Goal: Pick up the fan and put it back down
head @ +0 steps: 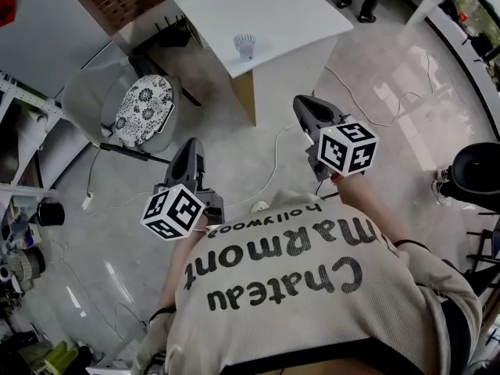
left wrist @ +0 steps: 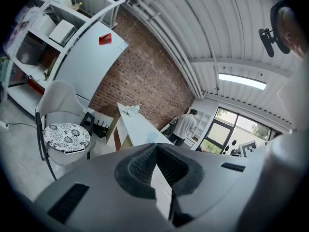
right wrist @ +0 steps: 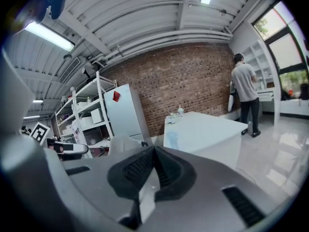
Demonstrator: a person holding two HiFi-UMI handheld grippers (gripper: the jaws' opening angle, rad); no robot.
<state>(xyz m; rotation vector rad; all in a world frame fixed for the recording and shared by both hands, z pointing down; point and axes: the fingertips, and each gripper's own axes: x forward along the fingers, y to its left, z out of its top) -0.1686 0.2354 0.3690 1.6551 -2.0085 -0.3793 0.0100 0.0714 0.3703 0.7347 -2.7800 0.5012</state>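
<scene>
A small pale fan (head: 244,45) stands near the front edge of the white table (head: 289,10), far ahead of both grippers. It shows as a faint bluish shape (left wrist: 152,137) in the left gripper view and on the tabletop (right wrist: 173,140) in the right gripper view. My left gripper (head: 190,147) is over the floor, short of the table, its jaws shut with nothing between them (left wrist: 156,147). My right gripper (head: 304,105) is level with the table's front corner, also shut and empty (right wrist: 154,149).
A grey chair with a patterned cushion (head: 142,109) stands left of the table. White cables (head: 273,162) trail over the shiny floor. Shelving (head: 19,209) lines the left side and a black object (head: 476,174) sits at the right. A person (right wrist: 245,91) stands beyond the table.
</scene>
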